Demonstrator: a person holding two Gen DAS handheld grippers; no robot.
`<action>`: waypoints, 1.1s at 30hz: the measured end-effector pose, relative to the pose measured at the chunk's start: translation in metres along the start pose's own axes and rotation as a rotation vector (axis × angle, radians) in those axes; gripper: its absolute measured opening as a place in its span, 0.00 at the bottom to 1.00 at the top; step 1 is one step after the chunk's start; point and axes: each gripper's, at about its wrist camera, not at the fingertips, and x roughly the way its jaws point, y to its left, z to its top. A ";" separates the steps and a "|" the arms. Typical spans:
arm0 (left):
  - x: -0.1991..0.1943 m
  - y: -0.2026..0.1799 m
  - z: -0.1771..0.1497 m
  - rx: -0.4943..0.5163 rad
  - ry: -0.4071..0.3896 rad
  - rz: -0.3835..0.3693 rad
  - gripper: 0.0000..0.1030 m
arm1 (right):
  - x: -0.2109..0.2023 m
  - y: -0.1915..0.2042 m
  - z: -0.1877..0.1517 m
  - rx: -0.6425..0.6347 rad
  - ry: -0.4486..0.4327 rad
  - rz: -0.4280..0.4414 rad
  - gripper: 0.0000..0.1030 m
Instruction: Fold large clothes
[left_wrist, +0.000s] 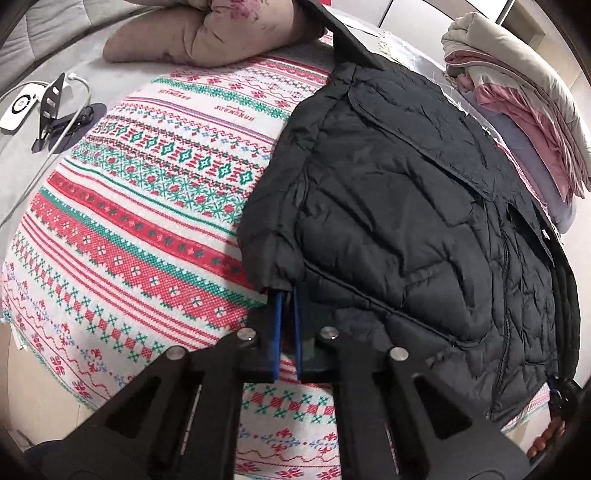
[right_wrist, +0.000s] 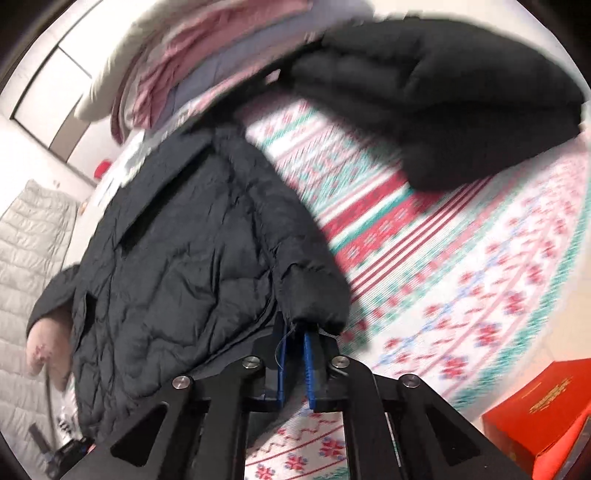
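A black quilted puffer jacket (left_wrist: 399, 206) lies on a red, green and white patterned blanket (left_wrist: 122, 236). My left gripper (left_wrist: 286, 295) is shut on the jacket's sleeve cuff (left_wrist: 275, 266), its blue pads pinching the edge. My right gripper (right_wrist: 295, 326) is shut on another jacket cuff (right_wrist: 314, 295), held above the blanket (right_wrist: 461, 295). The jacket body (right_wrist: 177, 266) hangs to the left in the right wrist view. A second dark folded piece (right_wrist: 461, 103) lies at the top right, blurred.
A brown floral pillow (left_wrist: 207, 33) lies at the bed's head. A white device with cable and a black stand (left_wrist: 51, 99) sit at the left. A stack of folded pink and beige clothes (left_wrist: 524, 122) is at the right. A red box (right_wrist: 539, 417) sits at the lower right.
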 end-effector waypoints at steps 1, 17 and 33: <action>0.000 0.000 0.000 -0.007 -0.004 0.003 0.06 | -0.004 -0.001 -0.001 -0.004 -0.012 -0.008 0.06; -0.061 0.004 0.024 -0.162 -0.241 -0.010 0.65 | -0.059 0.032 0.000 0.036 -0.320 -0.031 0.71; -0.052 -0.164 0.087 0.143 -0.301 -0.118 0.89 | 0.003 0.120 0.001 -0.135 -0.249 0.089 0.73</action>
